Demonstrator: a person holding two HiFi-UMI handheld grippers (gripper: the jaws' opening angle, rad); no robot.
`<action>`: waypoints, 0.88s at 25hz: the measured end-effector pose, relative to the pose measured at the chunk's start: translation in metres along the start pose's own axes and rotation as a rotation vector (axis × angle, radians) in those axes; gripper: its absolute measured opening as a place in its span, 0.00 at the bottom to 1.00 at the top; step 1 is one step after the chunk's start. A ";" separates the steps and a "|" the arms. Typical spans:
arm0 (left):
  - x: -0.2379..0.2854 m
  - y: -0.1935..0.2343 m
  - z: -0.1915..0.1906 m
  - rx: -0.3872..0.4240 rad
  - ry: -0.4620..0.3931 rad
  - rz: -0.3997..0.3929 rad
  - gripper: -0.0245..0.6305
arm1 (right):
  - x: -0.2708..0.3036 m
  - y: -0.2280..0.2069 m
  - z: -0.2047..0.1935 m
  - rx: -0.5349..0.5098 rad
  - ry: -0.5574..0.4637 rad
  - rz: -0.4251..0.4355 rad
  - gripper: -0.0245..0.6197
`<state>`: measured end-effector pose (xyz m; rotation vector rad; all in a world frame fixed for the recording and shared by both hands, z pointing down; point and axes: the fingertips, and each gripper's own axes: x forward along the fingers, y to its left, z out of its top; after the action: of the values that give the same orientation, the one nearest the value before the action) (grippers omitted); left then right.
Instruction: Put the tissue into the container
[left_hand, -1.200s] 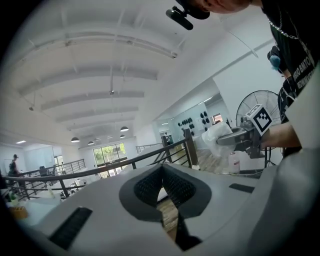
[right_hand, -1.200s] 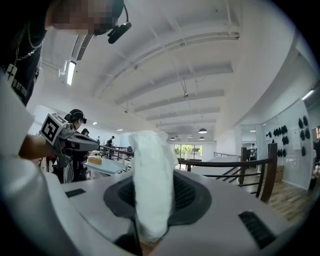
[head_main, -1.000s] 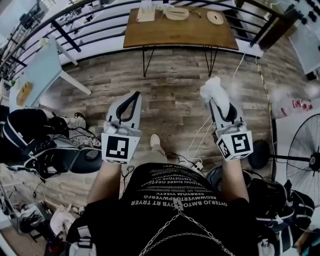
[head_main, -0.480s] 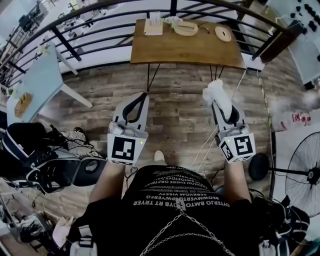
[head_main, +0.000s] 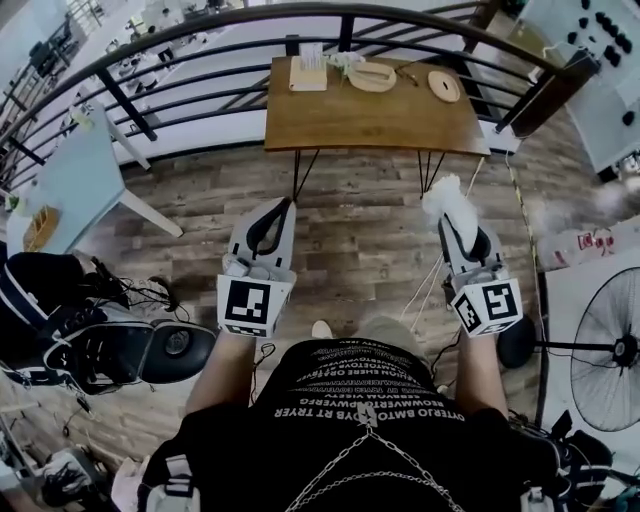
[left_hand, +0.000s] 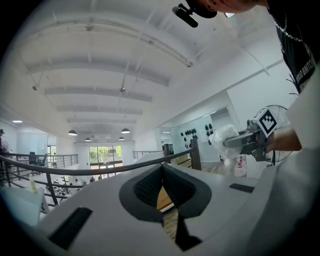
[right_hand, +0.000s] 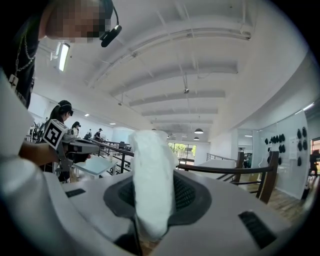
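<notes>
Tissue (head_main: 443, 196): white, crumpled, pinched between jaws of right gripper (head_main: 455, 222), bunch sticking out past tips. In right gripper view, tissue (right_hand: 151, 182) stands upright and fills gap between pads. Held in air over wood-plank floor (head_main: 360, 220), short of wooden table (head_main: 370, 115). Left gripper (head_main: 280, 208) level alongside, well apart from right; jaws pressed together at tips, nothing between. Both point toward table. Small items sit near table's far edge; cannot tell which is container. Black railing (head_main: 129, 105) runs behind table.
</notes>
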<state>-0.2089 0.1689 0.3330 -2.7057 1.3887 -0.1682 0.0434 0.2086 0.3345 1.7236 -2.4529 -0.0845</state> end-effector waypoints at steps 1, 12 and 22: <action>-0.001 -0.003 -0.001 -0.009 -0.004 -0.006 0.07 | -0.002 -0.002 -0.001 -0.001 0.000 -0.006 0.22; 0.004 0.006 -0.009 0.021 0.020 0.001 0.07 | 0.016 -0.003 -0.013 0.019 -0.005 -0.004 0.22; 0.050 0.003 -0.012 0.059 0.051 -0.008 0.07 | 0.047 -0.035 -0.024 0.033 -0.009 -0.006 0.22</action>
<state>-0.1841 0.1258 0.3471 -2.6769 1.3642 -0.2760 0.0635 0.1531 0.3576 1.7476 -2.4700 -0.0526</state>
